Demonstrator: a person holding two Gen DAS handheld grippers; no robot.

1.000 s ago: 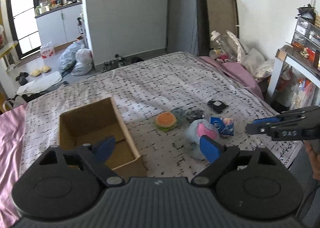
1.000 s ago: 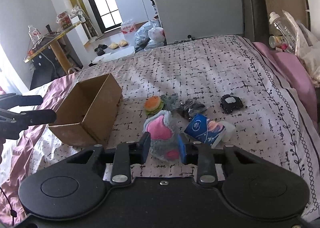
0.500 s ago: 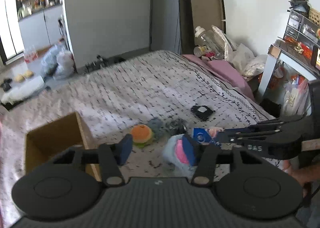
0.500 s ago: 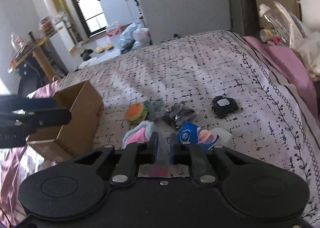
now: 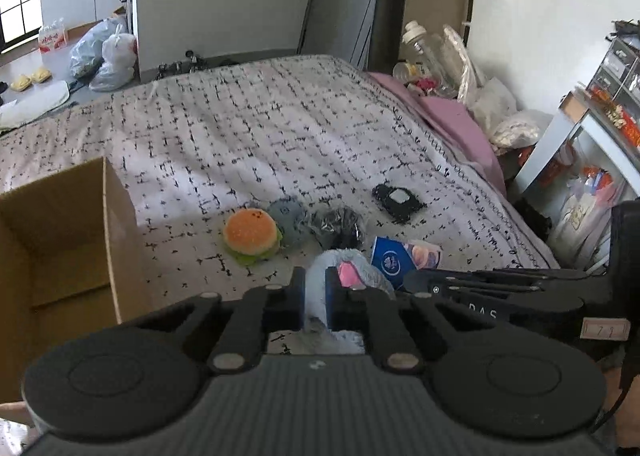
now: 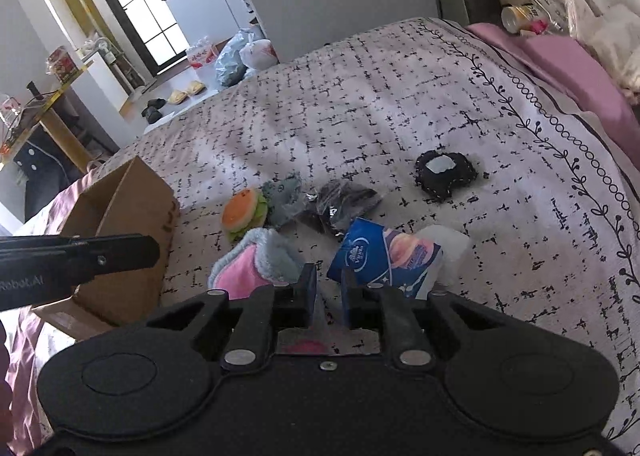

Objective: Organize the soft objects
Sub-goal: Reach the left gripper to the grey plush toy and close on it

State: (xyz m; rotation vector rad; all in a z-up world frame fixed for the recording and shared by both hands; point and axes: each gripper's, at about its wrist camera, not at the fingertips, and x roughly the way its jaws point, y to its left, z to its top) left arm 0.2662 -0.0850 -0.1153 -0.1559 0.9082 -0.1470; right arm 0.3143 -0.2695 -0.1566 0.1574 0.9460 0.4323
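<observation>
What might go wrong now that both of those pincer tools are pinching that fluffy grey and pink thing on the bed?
Both the left gripper and the right gripper are shut on the fluffy grey and pink item. Pulling unevenly could stretch it or slip one grip loose. The blue tissue pack lies right beside it and could get dragged along. The cardboard box is narrow, so the floppy item may catch on its rim.

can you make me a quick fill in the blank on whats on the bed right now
1. The cardboard box is open and ____ inside.
2. The plush toy next to the box is shaped like a ____.
3. Both tongs, left and right, are shut on the grey and ____ slipper.
4. The tissue pack is mostly ____ in colour.

Missing words: empty; burger; pink; blue
</observation>
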